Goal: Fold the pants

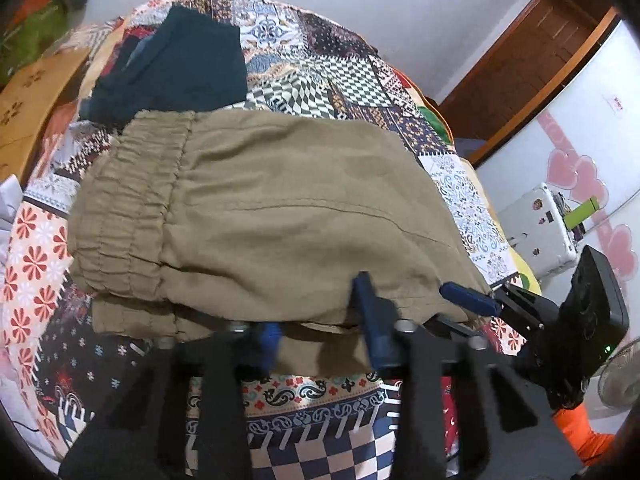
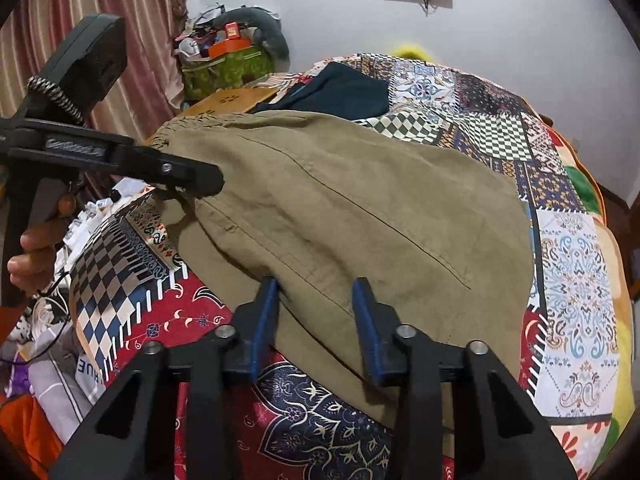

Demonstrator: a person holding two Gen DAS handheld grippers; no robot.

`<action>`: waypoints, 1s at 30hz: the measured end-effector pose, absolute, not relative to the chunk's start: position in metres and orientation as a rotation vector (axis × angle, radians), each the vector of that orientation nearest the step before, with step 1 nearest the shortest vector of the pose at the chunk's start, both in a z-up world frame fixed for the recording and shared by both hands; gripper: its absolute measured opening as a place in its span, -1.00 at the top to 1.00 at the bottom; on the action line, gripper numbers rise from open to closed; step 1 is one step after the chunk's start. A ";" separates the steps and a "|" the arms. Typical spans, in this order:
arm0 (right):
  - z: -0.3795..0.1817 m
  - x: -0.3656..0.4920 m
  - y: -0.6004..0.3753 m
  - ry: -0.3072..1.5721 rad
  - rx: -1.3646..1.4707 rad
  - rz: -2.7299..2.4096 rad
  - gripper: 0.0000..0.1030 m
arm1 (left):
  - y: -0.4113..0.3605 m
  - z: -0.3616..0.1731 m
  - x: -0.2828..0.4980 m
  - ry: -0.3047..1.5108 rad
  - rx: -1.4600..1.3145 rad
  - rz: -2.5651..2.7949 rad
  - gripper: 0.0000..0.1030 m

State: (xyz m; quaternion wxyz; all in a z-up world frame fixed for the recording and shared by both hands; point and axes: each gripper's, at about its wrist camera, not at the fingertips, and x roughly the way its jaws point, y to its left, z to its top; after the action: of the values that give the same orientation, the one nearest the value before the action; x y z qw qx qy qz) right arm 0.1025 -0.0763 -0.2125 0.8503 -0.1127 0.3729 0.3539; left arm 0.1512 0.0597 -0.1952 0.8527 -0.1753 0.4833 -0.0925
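Note:
Khaki pants (image 1: 280, 208) (image 2: 360, 200) lie folded on a patchwork bedspread (image 1: 36, 264) (image 2: 576, 280), with the elastic waistband (image 1: 132, 208) at the left. My left gripper (image 1: 318, 320) straddles the near edge by the waistband end, and cloth lies flat in the narrow gap between its blue fingers. In the right wrist view its black finger (image 2: 192, 178) rests at that edge. My right gripper (image 2: 316, 300) straddles the same edge further along, also with a gap and cloth between its fingers. One of its blue fingers (image 1: 468, 300) shows at the pants' near right corner.
A dark navy garment (image 1: 180, 68) (image 2: 340, 92) lies behind the pants. A wooden board (image 1: 28, 100) and a green bag (image 2: 224, 68) stand past the bed's far left. A white cabinet with pink hearts (image 1: 580, 140) and a fan (image 1: 620, 376) are at the right. A hand (image 2: 32, 252) holds the left gripper.

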 end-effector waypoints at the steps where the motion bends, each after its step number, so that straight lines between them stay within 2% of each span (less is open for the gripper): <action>1: -0.212 0.101 -0.076 0.774 -0.245 0.744 0.60 | 0.060 -0.193 0.150 1.008 -0.361 -0.188 0.53; 3: -0.210 0.098 -0.075 0.762 -0.252 0.751 0.80 | 0.059 -0.190 0.149 0.997 -0.348 -0.176 0.63; 6: -0.205 0.092 -0.074 0.746 -0.259 0.755 0.88 | 0.059 -0.184 0.144 0.978 -0.337 -0.170 0.74; 14: -0.183 0.078 -0.087 0.704 -0.210 0.765 0.90 | 0.044 -0.161 0.125 0.917 -0.249 -0.174 0.75; 20: -0.193 0.073 -0.091 0.746 -0.195 0.773 0.90 | 0.040 -0.179 0.116 0.963 -0.227 -0.147 0.75; 24: -0.207 0.076 -0.090 0.808 -0.162 0.774 0.85 | 0.044 -0.199 0.112 1.009 -0.234 -0.125 0.65; 26: -0.205 0.076 -0.092 0.810 -0.146 0.775 0.84 | 0.045 -0.197 0.107 1.000 -0.220 -0.122 0.59; 28: -0.200 0.076 -0.094 0.807 -0.134 0.772 0.84 | 0.043 -0.191 0.101 0.982 -0.167 -0.108 0.43; 30: -0.193 0.077 -0.096 0.795 -0.115 0.771 0.84 | 0.042 -0.185 0.097 0.963 -0.120 -0.095 0.42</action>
State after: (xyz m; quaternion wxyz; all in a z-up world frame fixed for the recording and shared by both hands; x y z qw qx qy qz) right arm 0.0768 -0.0962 -0.1930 0.8490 -0.0544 0.3772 0.3660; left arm 0.0970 0.0418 -0.1845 0.8834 -0.0575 0.4627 -0.0458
